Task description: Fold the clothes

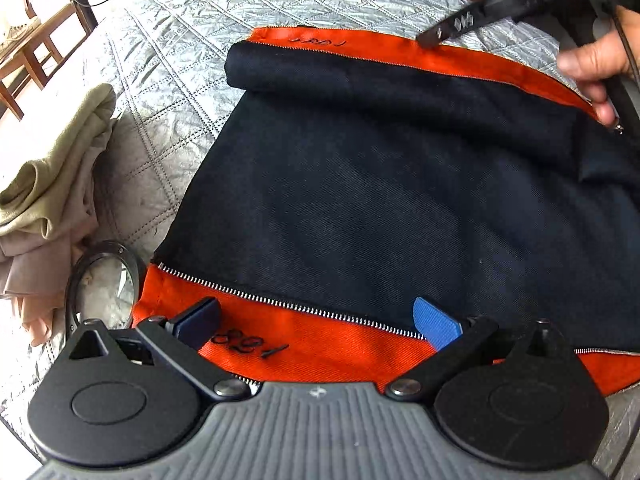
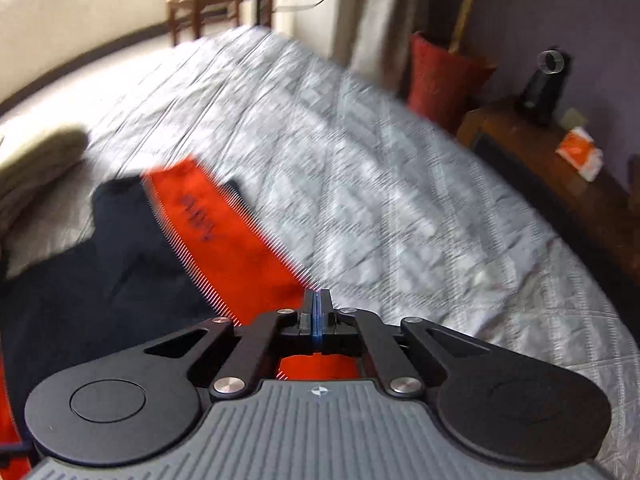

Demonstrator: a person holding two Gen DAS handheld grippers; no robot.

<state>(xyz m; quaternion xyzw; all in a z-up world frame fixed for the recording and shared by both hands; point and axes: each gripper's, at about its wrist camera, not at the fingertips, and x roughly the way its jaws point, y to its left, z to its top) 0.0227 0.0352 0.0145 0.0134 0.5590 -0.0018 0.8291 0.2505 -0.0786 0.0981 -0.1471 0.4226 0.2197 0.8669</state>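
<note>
A: Left gripper (image 1: 318,326) spread wide, 2 blue pads (image 1: 434,322) apart, nothing pinched. Hovering over the near orange band (image 1: 320,344) of the jacket (image 1: 400,208), just below the zipper (image 1: 280,304); black lettering on the orange directly between the pads.

B: And the jacket itself?

A: Spread flat on the quilted silver bed cover (image 1: 180,60), ahead of the left gripper. Navy panel in the middle, a rolled navy fold at the far end, a second orange band (image 1: 360,46) beyond that.

B: Right gripper?

A: Pressed fully together (image 2: 316,312), pads touching. Whether any cloth is pinched, cannot tell: view blurred, orange fabric (image 2: 224,232) right under and ahead-left of the tips. From the left wrist view, black tip (image 1: 430,40) resting at the far orange band, hand (image 1: 596,64) on the handle at far right.

B: Anything else near?

A: Left of the left gripper, a heap of olive and beige clothes (image 1: 52,184) on the bed cover, apart from the jacket. A round glass lens (image 1: 106,284) close beside the left pad, touching the jacket's orange corner. Far beyond, a wooden chair (image 1: 36,48). Right of the right gripper, a dark wooden cabinet (image 2: 540,168) with an orange packet (image 2: 578,152) on top.
</note>
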